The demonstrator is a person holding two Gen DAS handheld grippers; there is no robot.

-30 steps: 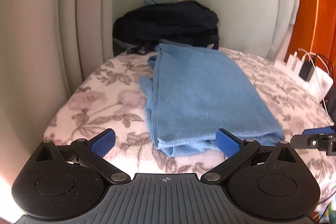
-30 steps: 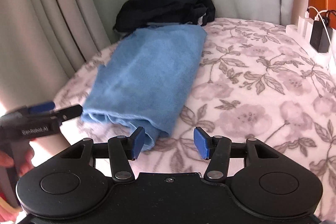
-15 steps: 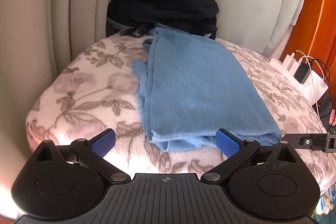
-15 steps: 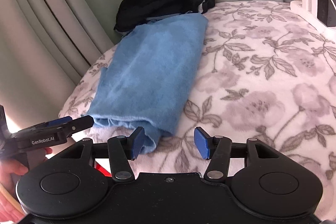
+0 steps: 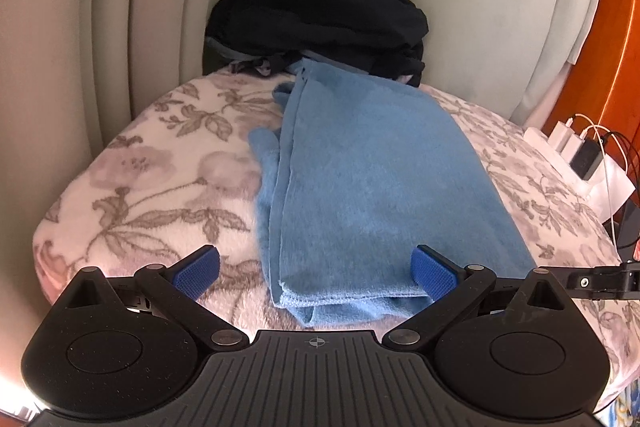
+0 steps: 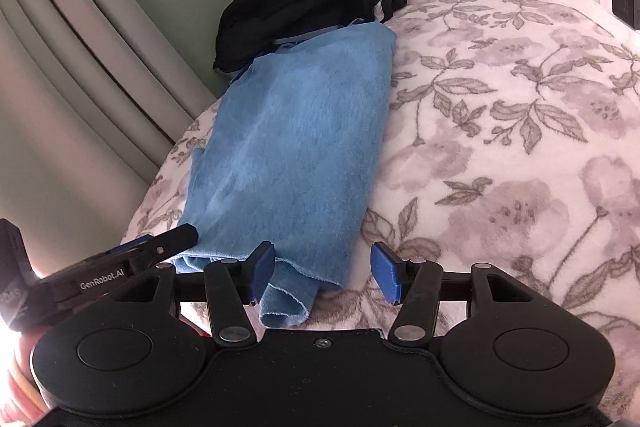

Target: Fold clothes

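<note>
Left wrist view: the left gripper (image 5: 316,269) has its fingers spread wide, the blue pads (image 5: 198,273) standing either side of the near end of the folded blue cloth (image 5: 372,179) without touching it. That cloth lies lengthwise on the floral blanket (image 5: 160,179), a long folded strip with stacked edges along its left side. At the cloth's far end a heap of black clothes (image 5: 320,19) rests against the pale curtain (image 5: 120,7) and overlaps the cloth's far edge. To the right of the cloth, well apart, white chargers with cables (image 5: 576,143) sit at the blanket's edge by an orange wooden board (image 5: 612,47).

In the right wrist view, the right gripper (image 6: 323,273) is also spread, less widely, holding nothing; its left pad sits over the cloth's near right corner (image 6: 288,291), where a loose fold curls up, and its right pad hangs over bare blanket just beside the cloth. The left gripper's finger reaches in toward the cloth's near left corner.
</note>
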